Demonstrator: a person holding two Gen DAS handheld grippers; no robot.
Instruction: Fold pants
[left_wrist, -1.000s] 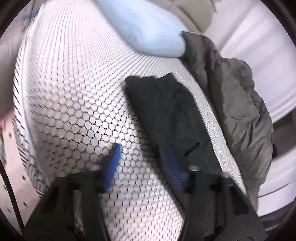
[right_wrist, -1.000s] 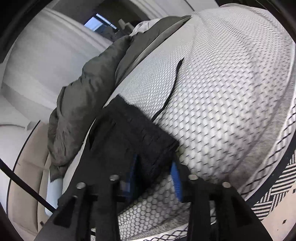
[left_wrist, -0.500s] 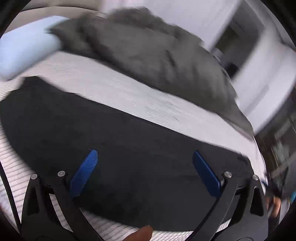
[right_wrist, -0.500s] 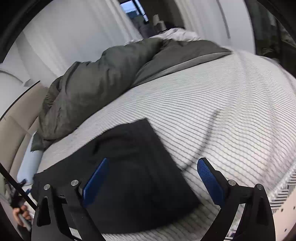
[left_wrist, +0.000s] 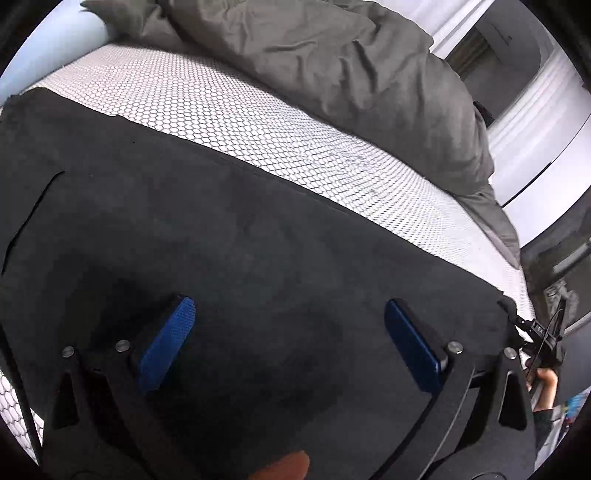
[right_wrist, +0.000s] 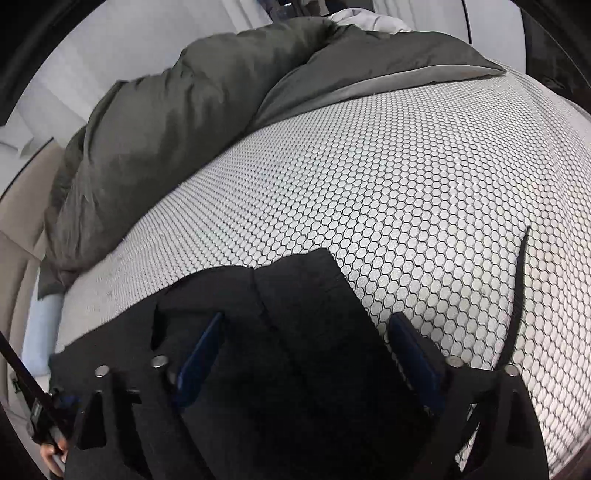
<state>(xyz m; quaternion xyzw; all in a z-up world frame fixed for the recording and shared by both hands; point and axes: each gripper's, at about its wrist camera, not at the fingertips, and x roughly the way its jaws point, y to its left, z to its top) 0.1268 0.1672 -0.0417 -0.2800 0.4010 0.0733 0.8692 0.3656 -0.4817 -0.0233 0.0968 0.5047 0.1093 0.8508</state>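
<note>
Black pants (left_wrist: 229, 236) lie flat across the white bed sheet with the hexagon print (left_wrist: 258, 125). My left gripper (left_wrist: 290, 328) hovers over the middle of the cloth, jaws wide open and pads clear of it. In the right wrist view one end of the pants (right_wrist: 306, 295) lies under my right gripper (right_wrist: 306, 350). Its jaws are closing with the cloth below and between the blue fingers (right_wrist: 201, 350), and the pads do not press on it. Each view shows the other gripper in a hand at its edge: the right gripper (left_wrist: 539, 332) and the left gripper (right_wrist: 44, 417).
A crumpled grey duvet (left_wrist: 332, 66) is heaped along the far side of the bed. A pale blue pillow (left_wrist: 48, 48) lies at the head end. A thin black strap (right_wrist: 517, 295) lies on the sheet to the right of the pants. White walls stand beyond the bed.
Both grippers have let go of the pants' edges, opened and swung round to look across the bed. The pants now lie flat below them. The right jaws have since narrowed a little.
</note>
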